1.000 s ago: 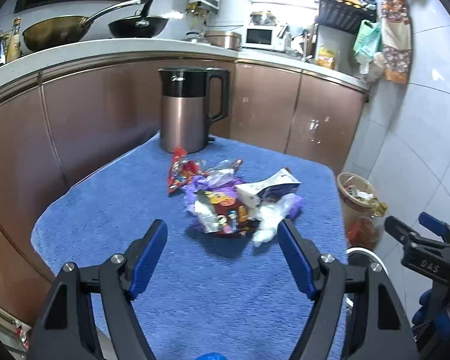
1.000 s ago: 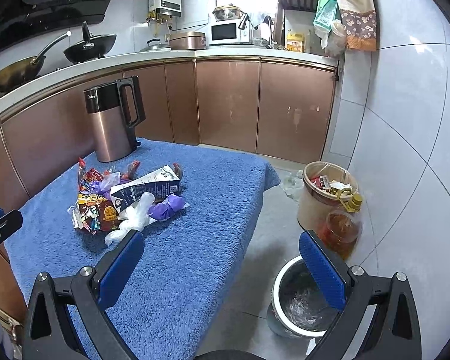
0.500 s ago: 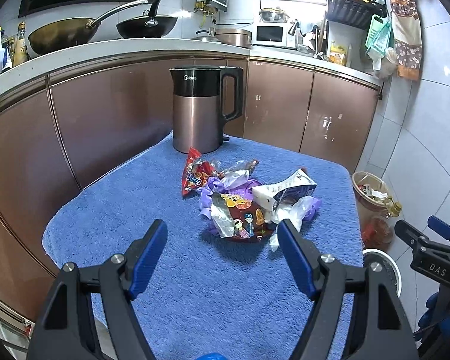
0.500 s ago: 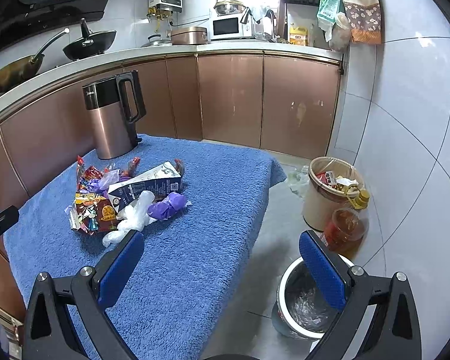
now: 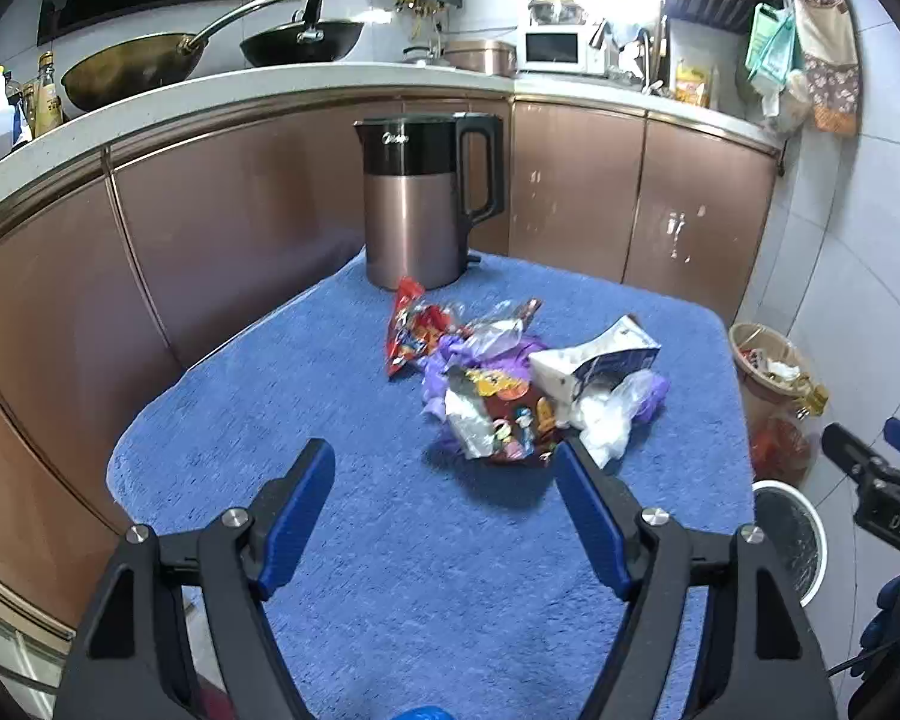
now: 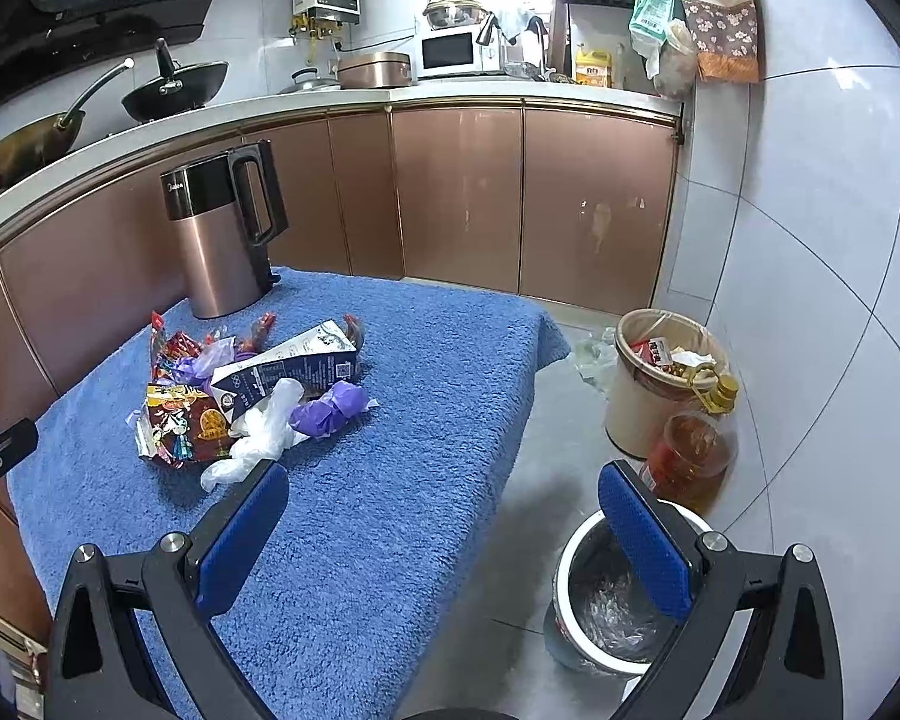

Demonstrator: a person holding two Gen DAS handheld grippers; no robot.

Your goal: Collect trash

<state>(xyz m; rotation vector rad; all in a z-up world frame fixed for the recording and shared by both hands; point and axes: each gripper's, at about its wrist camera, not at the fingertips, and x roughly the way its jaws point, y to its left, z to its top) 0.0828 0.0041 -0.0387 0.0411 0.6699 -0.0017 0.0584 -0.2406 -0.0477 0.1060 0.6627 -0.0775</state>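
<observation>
Left wrist view puts the trash pile point(image 5: 528, 384) just ahead of the left gripper point(image 5: 444, 480), its fingers point(image 5: 588, 516) spread apart and empty, nearer than the right gripper point(image 6: 444, 516).

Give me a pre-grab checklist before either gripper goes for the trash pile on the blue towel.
1. Left gripper open, empty: ok.
2. Right gripper open, empty: ok.
3. Trash pile in front of the left gripper, not yet between its fingers: ok.
4. White bin on the floor, open, lined: ok.
5. Kettle stands behind the pile, apart from it: ok.
6. Milk carton empty or not: cannot tell.
</observation>
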